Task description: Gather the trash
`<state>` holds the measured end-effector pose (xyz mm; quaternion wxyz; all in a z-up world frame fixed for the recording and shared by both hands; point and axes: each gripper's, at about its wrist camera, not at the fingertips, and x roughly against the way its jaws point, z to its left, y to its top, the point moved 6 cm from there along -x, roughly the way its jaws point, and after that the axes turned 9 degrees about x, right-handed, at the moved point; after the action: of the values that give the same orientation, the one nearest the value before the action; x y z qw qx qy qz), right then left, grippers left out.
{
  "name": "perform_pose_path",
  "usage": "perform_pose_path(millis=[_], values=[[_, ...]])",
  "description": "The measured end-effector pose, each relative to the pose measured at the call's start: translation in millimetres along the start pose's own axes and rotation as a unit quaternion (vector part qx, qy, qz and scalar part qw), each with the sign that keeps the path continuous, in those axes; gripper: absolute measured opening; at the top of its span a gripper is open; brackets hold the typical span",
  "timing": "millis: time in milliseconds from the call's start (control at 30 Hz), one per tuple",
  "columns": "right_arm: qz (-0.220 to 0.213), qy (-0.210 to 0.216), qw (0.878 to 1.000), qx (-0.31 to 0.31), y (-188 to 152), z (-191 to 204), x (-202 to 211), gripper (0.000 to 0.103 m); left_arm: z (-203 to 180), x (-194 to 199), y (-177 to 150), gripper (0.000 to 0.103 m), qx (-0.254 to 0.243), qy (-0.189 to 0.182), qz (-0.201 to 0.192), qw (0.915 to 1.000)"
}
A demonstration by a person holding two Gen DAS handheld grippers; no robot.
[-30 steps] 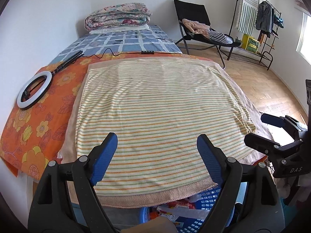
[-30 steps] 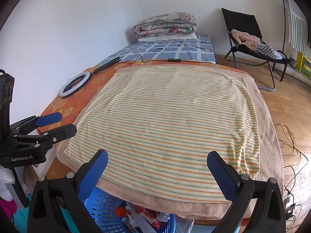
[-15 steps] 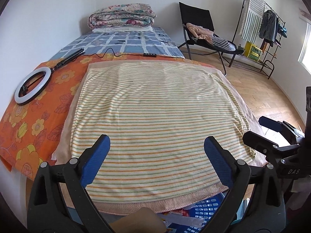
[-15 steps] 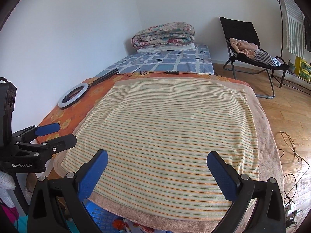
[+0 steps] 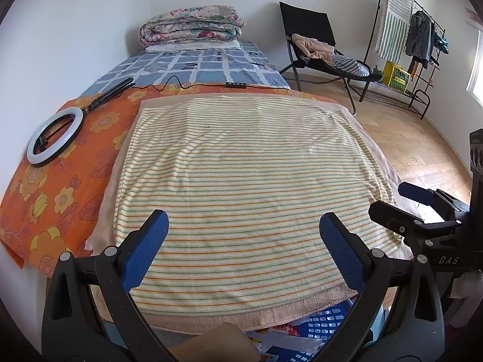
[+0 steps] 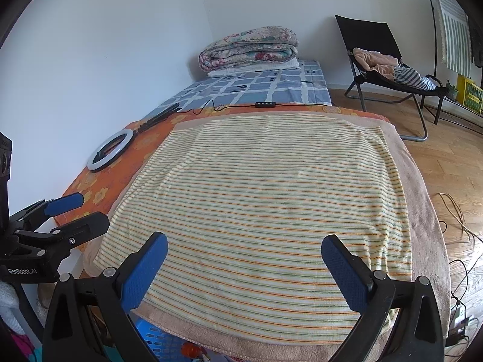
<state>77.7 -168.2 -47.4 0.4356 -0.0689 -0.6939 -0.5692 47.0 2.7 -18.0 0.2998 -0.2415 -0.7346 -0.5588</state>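
A blue plastic basket with wrappers and other trash stands on the floor below the near edge of the bed, mostly hidden by the bedding. My left gripper hovers above that edge; its jaws are opening, with nothing between them. In the right wrist view, a corner of the basket and a red scrap show. My right gripper is open and empty beside the left gripper. A tan shape at the bottom edge is unclear.
A striped towel lies flat over a beige blanket on the bed. A ring light with its cable rests on the orange sheet at left. A folded quilt sits at the head. A black chair, clothes rack and floor cables stand right.
My left jaws have spread wider. In both views the basket has slid toward the bottom edge and shows less; more of the room's far end is in view.
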Motion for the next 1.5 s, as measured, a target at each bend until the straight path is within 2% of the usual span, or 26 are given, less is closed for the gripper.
perform_pose_path(millis=[233,1500], values=[[0.000,0.002,1.000,-0.016,-1.6,-5.1,0.6,0.103,2.3,0.0,-0.1,0.102,0.001,0.000,-0.002,1.0000],[0.005,0.002,1.000,-0.023,-4.9,-8.2,-1.6,0.103,2.3,0.5,-0.6,0.102,0.000,0.001,-0.002,1.0000]])
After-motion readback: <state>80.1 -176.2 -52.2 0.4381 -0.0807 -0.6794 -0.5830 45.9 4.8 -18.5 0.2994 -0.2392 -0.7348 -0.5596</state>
